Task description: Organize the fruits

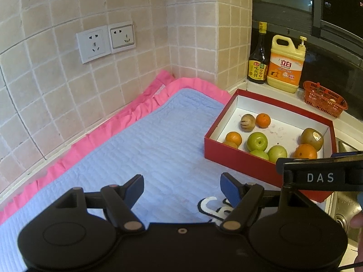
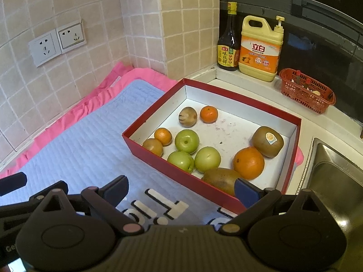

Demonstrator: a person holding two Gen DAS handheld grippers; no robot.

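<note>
A red box point(image 2: 158, 161) with a white inside holds several fruits: green apples point(image 2: 186, 141), oranges point(image 2: 248, 162), kiwis point(image 2: 267, 141) and a striped brown fruit point(image 2: 187, 116). The box also shows in the left wrist view point(image 1: 236, 158), at the right. My right gripper point(image 2: 181, 190) is open and empty, over the mat just in front of the box's near wall. My left gripper point(image 1: 182, 190) is open and empty over the blue mat point(image 1: 136, 149), left of the box. The right gripper's body point(image 1: 322, 176) crosses the left wrist view.
A pink cloth point(image 2: 95, 104) lies under the mat along the tiled wall. A dark sauce bottle point(image 2: 228, 43), a yellow detergent jug point(image 2: 261, 49) and a small red basket point(image 2: 306, 90) stand on the ledge behind the box. A steel sink point(image 2: 335, 181) is at the right.
</note>
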